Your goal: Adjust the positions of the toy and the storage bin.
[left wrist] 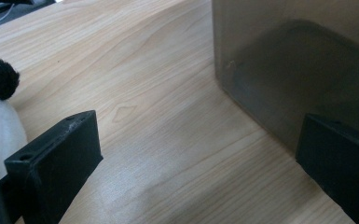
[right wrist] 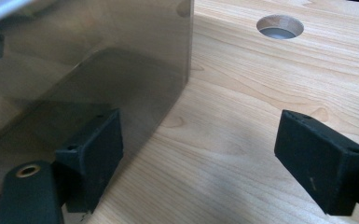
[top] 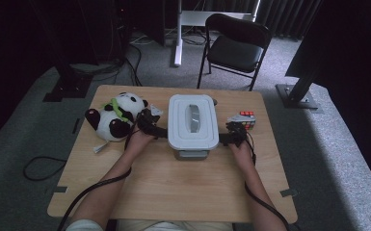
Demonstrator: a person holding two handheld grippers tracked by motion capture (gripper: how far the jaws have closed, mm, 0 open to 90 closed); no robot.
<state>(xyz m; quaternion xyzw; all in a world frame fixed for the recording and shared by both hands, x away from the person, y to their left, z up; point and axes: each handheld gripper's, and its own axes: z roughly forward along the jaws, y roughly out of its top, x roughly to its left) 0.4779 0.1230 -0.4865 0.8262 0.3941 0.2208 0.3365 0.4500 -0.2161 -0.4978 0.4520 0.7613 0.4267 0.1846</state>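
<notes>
Nearest to the person, two bare forearms came up from the bottom edge of the wooden table [top: 173,187] and met the box [top: 192,122] from both sides. The left gripper [top: 155,129] sat just beside the box's left wall, low down near the table. Its jaws were spread wide and held nothing, and in the left gripper view the smoky wall of the box [left wrist: 307,65] stood right next to one jaw, with bare wood between the two jaws. The right gripper [top: 229,137] sat just beside the box's right wall. It was spread wide too and pinched nothing, and in the right gripper view one jaw lay against the dark see-through wall [right wrist: 88,70]. So the box stood in the middle of the table, right between the two grippers, and each one was about as near as the other. Its long side ran away from the person, and its white lid [top: 192,113] was still on top. A lift would likely need both sides pushed in together. Farther off, a toy panda [top: 115,115] lay to the left and a puzzle cube [top: 245,119] sat to the right. A black chair [top: 236,45] stood beyond the table.
</notes>
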